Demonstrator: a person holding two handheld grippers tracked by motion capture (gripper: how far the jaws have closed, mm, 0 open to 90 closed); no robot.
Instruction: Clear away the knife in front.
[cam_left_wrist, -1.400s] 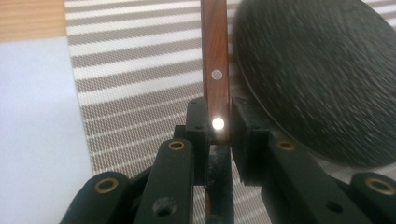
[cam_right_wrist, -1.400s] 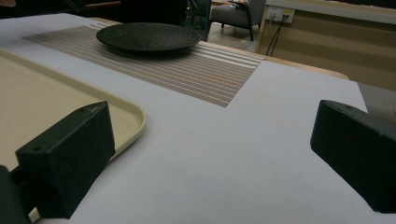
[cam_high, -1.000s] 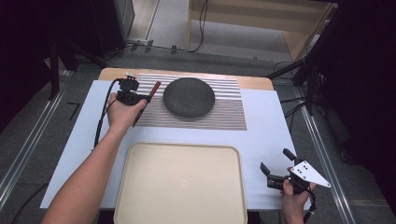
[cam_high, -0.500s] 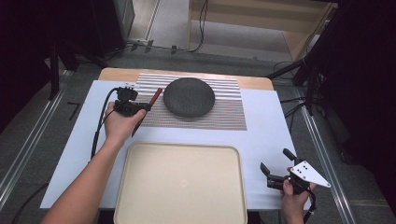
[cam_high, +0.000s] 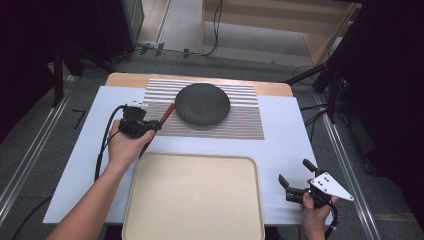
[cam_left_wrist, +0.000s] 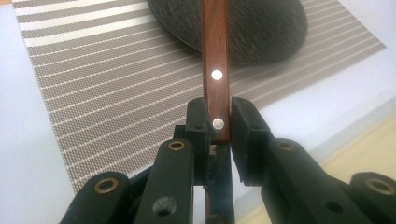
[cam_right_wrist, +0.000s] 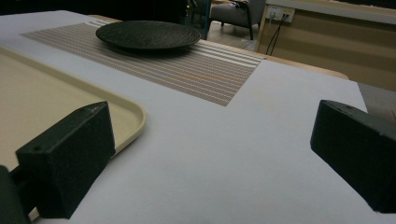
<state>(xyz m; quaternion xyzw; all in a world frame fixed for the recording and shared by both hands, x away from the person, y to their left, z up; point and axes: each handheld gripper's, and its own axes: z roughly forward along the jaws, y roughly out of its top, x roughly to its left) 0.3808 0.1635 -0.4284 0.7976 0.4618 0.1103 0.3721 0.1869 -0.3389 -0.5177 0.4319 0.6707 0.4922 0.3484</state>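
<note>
Wooden handle (cam_left_wrist: 215, 70) clamped in left claw (cam_high: 150, 126), pulled nearer tray (cam_high: 150, 200) | blade seemingly hidden | right claw (cam_high: 295, 176) apart

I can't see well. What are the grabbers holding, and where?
The left gripper pinches a brown wooden handle at its riveted end. The right gripper is open, holding nothing.

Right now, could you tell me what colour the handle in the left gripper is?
Reddish-brown wood with silver rivets; the handle shows best in the left gripper view.

Wooden handle (cam_left_wrist: 215, 70) (far end) cut off above.
</note>
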